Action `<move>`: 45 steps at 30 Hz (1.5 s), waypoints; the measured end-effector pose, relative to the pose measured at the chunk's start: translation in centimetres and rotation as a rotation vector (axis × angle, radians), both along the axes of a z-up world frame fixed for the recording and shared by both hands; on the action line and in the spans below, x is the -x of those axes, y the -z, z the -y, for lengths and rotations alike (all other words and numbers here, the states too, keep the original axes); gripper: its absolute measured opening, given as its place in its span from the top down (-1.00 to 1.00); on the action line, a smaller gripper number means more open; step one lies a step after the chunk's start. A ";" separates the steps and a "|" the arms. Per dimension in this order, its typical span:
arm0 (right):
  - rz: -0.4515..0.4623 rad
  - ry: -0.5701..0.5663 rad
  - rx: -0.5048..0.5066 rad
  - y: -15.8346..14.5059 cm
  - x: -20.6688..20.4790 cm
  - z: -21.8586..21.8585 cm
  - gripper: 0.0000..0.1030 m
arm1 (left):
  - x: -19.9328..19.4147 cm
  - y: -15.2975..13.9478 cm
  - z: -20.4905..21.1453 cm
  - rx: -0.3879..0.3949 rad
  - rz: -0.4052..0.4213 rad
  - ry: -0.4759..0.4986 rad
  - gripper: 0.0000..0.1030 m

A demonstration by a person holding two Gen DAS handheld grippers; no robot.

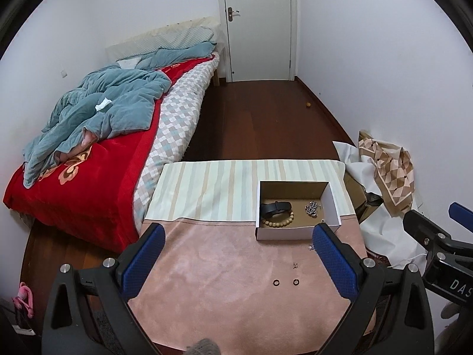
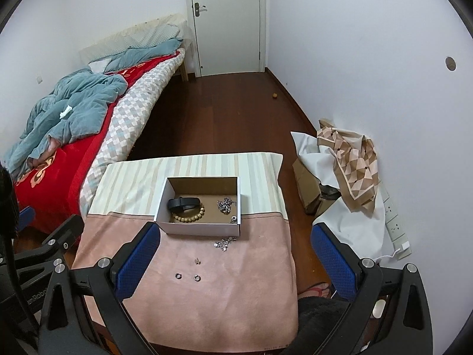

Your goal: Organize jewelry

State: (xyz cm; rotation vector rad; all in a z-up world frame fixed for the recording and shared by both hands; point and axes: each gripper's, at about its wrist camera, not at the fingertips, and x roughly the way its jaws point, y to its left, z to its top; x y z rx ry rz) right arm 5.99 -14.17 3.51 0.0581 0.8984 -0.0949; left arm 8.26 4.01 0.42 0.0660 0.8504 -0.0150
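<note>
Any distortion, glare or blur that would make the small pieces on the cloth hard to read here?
Both wrist views: strong fisheye bending, dark vignette corners, even light, no glare. Left wrist: the two rings read sharp but tiny. Right wrist: the loose silver chain before the box is too small for detail.

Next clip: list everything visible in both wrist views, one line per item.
box: 1, white outside and brown inside, open, on the table
black band: 1, black, inside the box, left part
bead bracelet: 1, tan wood, inside the box, in front of the band
chain: 1, silver, inside the box, right part
loose chain piece: 1, silver, on the pink cloth just in front of the box
rings: 2, dark metal, side by side on the pink cloth
small clasp: 1, silver, between rings and box
table cloth: 1, pink, striped at the far end
bed: 1, red blanket, blue quilt
door: 1, white, shut
left gripper: fingers blue, open
right gripper: fingers blue, open
</note>
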 end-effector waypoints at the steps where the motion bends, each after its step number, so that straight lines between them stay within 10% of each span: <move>1: 0.000 0.003 -0.003 0.0 0.1 0.1 -1.00 | -0.1 0.0 0.0 -0.001 0.004 -0.002 -0.98; 14: -0.078 0.031 -0.053 4.1 -1.9 1.8 -1.00 | -2.6 4.7 0.3 -0.018 -0.105 -0.023 -1.00; 27: -0.278 0.103 -0.213 20.9 -5.1 5.1 -0.96 | -3.8 16.0 -1.0 -0.209 -0.260 -0.179 -1.00; 39: -0.282 0.027 -0.180 27.5 -10.4 0.7 -0.50 | -6.0 20.2 -1.7 -0.252 -0.318 -0.234 -1.00; 43: -0.277 -0.012 -0.049 28.3 -10.9 -1.0 -0.15 | -6.3 20.8 -2.2 -0.257 -0.334 -0.248 -1.00; 45: -0.260 -0.031 0.002 28.1 -10.7 -1.6 0.73 | -6.3 21.0 -2.5 -0.260 -0.341 -0.251 -1.00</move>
